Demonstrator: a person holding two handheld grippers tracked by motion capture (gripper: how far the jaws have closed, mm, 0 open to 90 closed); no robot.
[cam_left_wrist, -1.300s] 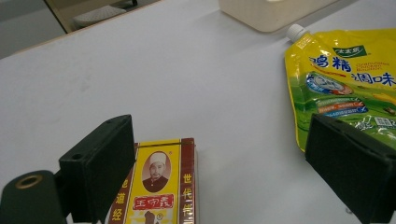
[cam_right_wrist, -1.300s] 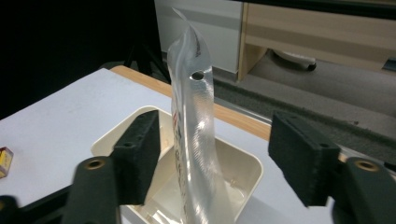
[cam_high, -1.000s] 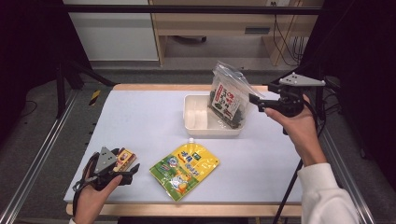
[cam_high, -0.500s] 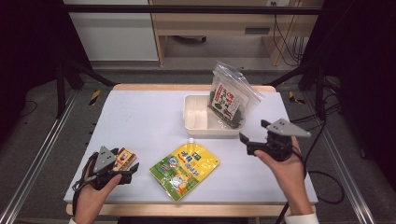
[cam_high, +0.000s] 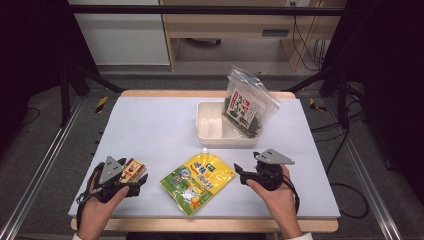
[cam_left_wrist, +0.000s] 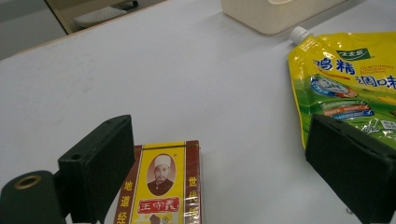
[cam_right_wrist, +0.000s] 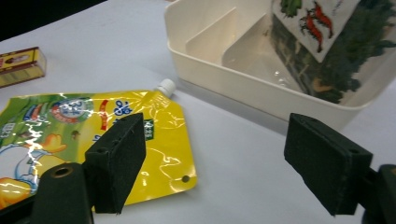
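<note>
Seaweed bag (cam_high: 246, 106) in bin (cam_high: 210, 131); yellow pouch (cam_high: 198, 181), small box (cam_high: 132, 170) left; right gripper (cam_high: 239, 176) just closing slightly, empty beside pouch; left gripper (cam_high: 141, 181) wide, empty.

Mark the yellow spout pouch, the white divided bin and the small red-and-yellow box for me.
yellow spout pouch (cam_high: 198, 182), high view, middle of its printed front.
white divided bin (cam_high: 222, 139), high view, its near wall.
small red-and-yellow box (cam_left_wrist: 161, 189), left gripper view, the portrait on its top face.

Far-left table (cam_high: 150, 120) open; tray (cam_high: 210, 135) blocks far right
</note>
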